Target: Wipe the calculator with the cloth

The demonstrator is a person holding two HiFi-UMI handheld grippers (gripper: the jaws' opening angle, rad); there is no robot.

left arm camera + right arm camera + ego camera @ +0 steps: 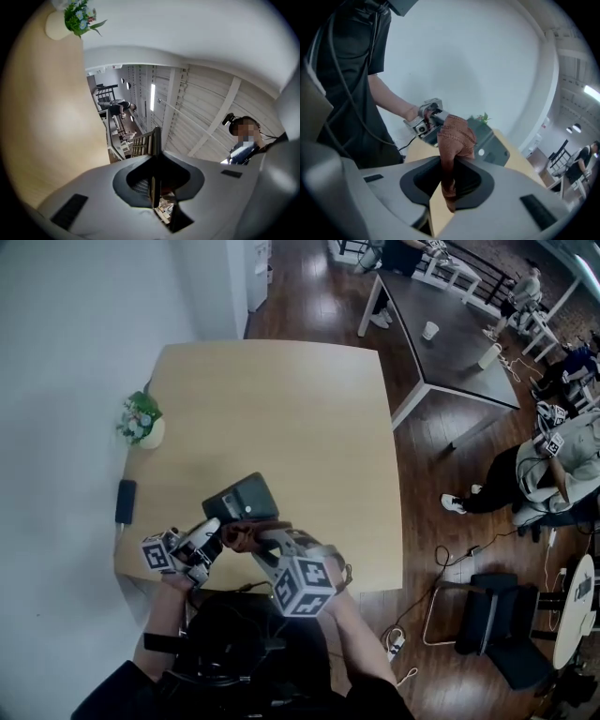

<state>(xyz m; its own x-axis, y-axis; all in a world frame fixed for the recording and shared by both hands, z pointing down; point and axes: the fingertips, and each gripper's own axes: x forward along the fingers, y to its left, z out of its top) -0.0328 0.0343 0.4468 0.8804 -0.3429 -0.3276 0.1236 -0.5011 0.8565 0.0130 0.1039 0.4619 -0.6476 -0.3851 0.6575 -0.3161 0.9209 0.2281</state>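
Note:
A dark calculator [246,498] is over the front part of the light wooden table [281,399]. My left gripper [214,527] is shut on its near edge; in the left gripper view the calculator [151,143] shows edge-on as a thin slab between the jaws. A brown cloth [240,536] hangs bunched from my right gripper [257,542], which is shut on it, right at the calculator's near end. In the right gripper view the cloth [453,138] rises from the jaws, with the calculator [490,145] and the left gripper [427,116] just behind it.
A small pot of flowers [141,421] and a flat black device [125,501] sit near the table's left edge. A grey table [450,343] with a cup stands at the back right. A seated person [553,465] and a black chair [492,620] are on the right.

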